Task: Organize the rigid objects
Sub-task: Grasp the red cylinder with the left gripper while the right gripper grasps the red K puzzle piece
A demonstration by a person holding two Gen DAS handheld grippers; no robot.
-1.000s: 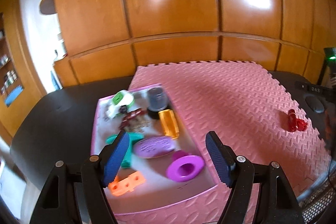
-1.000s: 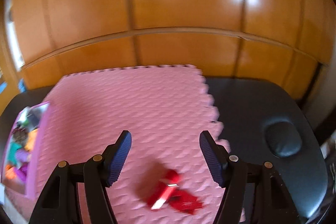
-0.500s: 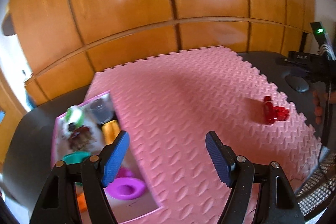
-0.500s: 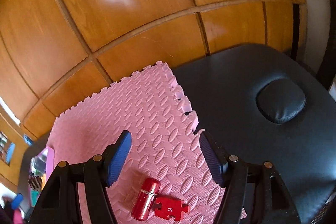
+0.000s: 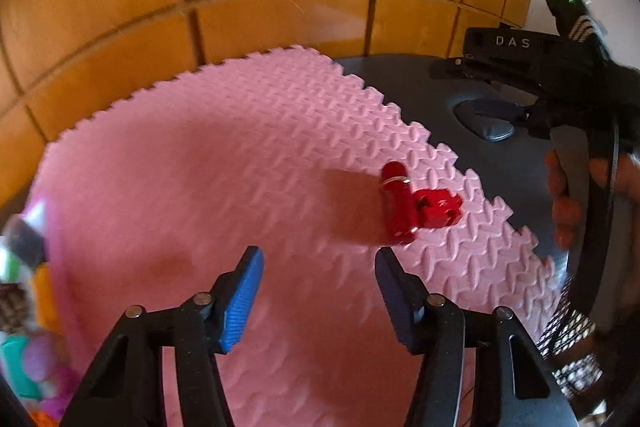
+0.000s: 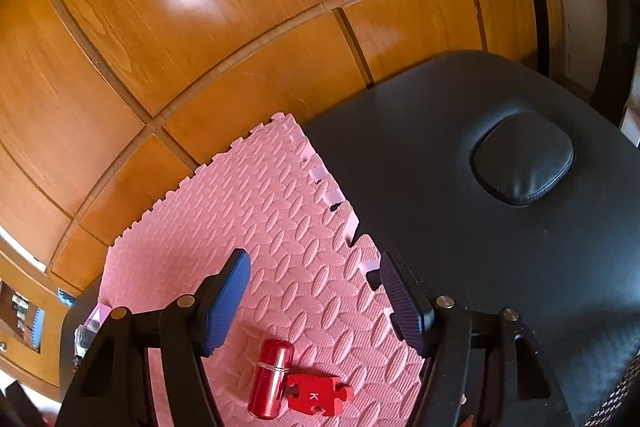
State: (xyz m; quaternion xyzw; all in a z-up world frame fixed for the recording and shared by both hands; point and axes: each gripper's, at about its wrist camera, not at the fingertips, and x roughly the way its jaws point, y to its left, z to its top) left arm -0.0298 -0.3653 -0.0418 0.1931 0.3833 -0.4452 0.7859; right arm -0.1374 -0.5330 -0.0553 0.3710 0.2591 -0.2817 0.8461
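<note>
A red metal cylinder (image 5: 396, 205) lies on the pink foam mat (image 5: 224, 163) beside a red puzzle piece (image 5: 438, 207). My left gripper (image 5: 318, 297) is open and empty, just short of them. In the right wrist view the cylinder (image 6: 272, 383) and puzzle piece (image 6: 318, 395) marked K lie touching, low between the fingers. My right gripper (image 6: 314, 305) is open and empty above them. It shows in the left wrist view (image 5: 560, 83) at the right, held by a hand. The pink tray (image 5: 28, 291) with several toys sits at the far left.
The mat lies on a black padded table (image 6: 480, 227) with a round cushion (image 6: 522, 167) at the right. A wooden panelled wall (image 6: 240, 27) stands behind. The mat's jagged right edge (image 5: 460, 163) runs close to the red objects.
My left gripper has swung right from over the tray toward the red objects, which are now closer and more central. My right gripper has tilted, with the red objects lower in its view.
</note>
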